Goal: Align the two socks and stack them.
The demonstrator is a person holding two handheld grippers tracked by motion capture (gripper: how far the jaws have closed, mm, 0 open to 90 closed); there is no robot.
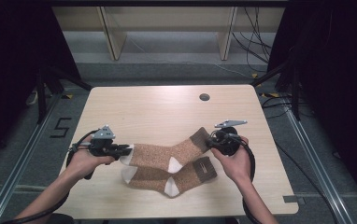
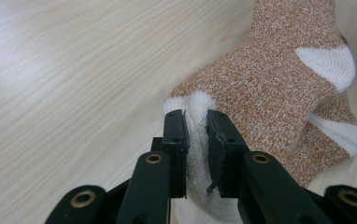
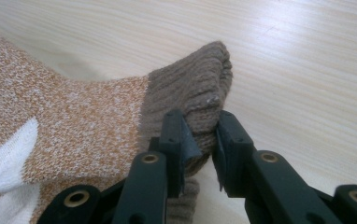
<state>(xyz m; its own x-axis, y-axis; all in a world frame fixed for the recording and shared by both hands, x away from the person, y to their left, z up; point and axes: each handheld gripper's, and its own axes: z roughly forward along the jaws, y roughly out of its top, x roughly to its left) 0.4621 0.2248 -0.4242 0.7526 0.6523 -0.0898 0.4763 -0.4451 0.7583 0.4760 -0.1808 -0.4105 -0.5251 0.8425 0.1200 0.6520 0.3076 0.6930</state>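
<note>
Two brown-orange socks with white toes and heels and darker brown cuffs lie on the wooden table (image 1: 167, 107). The upper sock (image 1: 160, 153) is stretched between both grippers. My left gripper (image 1: 129, 150) is shut on its white toe (image 2: 197, 135), which is pinched between the black jaws of the left gripper (image 2: 196, 116). My right gripper (image 1: 210, 142) is shut on its ribbed brown cuff (image 3: 190, 93), which bunches up between the jaws of the right gripper (image 3: 200, 121). The lower sock (image 1: 186, 175) lies flat, partly under the upper one.
A round cable hole (image 1: 204, 97) sits near the table's far edge. Bare wood stretches behind the socks. Dark frames and cables (image 1: 256, 42) stand on the floor around the table, with a "5" mark (image 1: 60, 127) on the floor at the left.
</note>
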